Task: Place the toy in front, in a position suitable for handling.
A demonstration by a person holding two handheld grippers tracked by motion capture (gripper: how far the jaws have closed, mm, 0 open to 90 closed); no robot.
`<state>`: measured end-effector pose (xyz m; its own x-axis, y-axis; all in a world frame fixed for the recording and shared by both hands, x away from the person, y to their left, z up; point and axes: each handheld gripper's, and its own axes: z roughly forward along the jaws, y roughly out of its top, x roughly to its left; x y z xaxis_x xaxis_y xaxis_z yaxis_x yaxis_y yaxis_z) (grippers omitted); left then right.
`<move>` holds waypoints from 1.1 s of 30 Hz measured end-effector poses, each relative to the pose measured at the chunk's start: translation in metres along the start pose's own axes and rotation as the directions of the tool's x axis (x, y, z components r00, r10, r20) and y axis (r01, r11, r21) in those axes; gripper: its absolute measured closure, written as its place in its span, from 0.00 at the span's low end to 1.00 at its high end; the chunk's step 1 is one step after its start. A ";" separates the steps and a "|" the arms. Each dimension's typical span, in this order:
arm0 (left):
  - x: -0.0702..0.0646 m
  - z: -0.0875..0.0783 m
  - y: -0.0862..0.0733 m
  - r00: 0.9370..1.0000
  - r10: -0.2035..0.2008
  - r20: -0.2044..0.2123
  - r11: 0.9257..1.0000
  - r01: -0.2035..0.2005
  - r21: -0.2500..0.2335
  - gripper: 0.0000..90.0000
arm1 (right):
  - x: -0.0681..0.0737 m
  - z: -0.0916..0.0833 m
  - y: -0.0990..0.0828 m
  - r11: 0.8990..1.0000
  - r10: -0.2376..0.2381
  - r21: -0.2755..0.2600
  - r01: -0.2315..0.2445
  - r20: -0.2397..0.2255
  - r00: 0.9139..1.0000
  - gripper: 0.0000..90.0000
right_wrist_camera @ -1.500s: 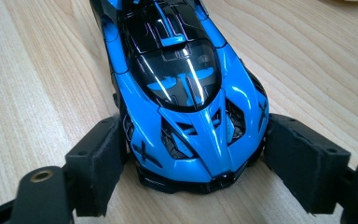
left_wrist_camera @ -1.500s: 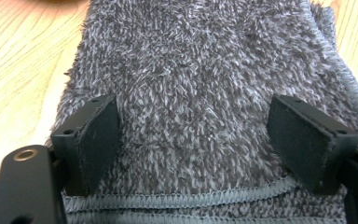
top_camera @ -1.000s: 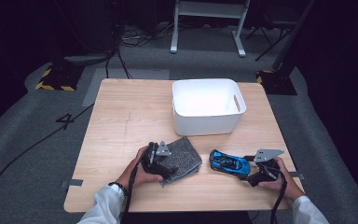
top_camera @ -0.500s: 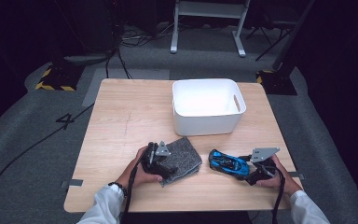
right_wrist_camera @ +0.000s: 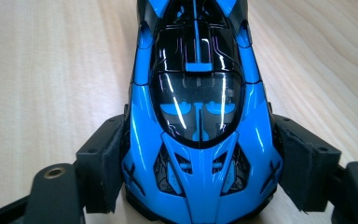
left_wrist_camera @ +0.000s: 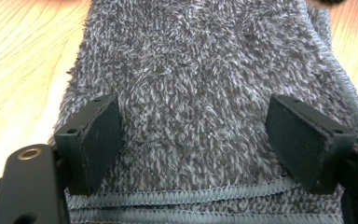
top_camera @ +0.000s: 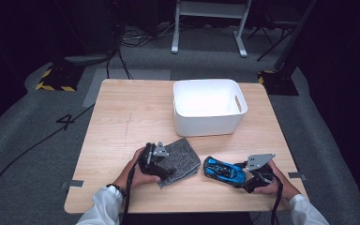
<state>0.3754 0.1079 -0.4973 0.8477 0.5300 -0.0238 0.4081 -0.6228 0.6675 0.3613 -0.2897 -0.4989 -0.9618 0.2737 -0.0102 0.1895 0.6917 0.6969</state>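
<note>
Right gripper view: jaws clamp both flanks of the blue toy car (right_wrist_camera: 198,121), pads pressed to its sides. Left gripper view: jaws stand wide apart over the grey towel (left_wrist_camera: 205,93), nothing pinched between the pads. High view: right gripper (top_camera: 243,174) at 5 o'clock on the wooden table (top_camera: 122,117), left gripper (top_camera: 161,164) at 7 o'clock, towel and car just beside each other, white bin (top_camera: 209,123) near 1 o'clock.
</note>
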 end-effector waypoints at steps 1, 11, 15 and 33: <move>0.000 -0.001 -0.001 1.000 -0.002 0.000 1.000 0.002 0.004 0.21 | 0.002 0.001 0.001 1.000 -0.006 0.001 0.006 -0.005 1.000 0.29; -0.002 -0.001 0.000 0.999 0.006 -0.035 1.000 -0.006 0.011 0.18 | 0.009 0.005 0.004 1.000 -0.018 0.003 0.019 -0.016 1.000 0.29; -0.002 0.001 0.001 0.999 -0.002 -0.042 1.000 0.003 0.025 0.18 | 0.010 0.005 0.002 1.000 -0.010 -0.012 0.010 -0.003 1.000 0.28; 0.006 -0.007 -0.003 1.000 0.011 -0.023 1.000 -0.011 0.001 0.69 | 0.014 0.005 -0.004 0.999 0.024 -0.044 -0.022 0.031 0.999 0.27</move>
<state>0.3767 0.1170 -0.4944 0.8441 0.5361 0.0009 0.3991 -0.6294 0.6668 0.3483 -0.2855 -0.5048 -0.9504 0.3106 -0.0159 0.2021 0.6555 0.7277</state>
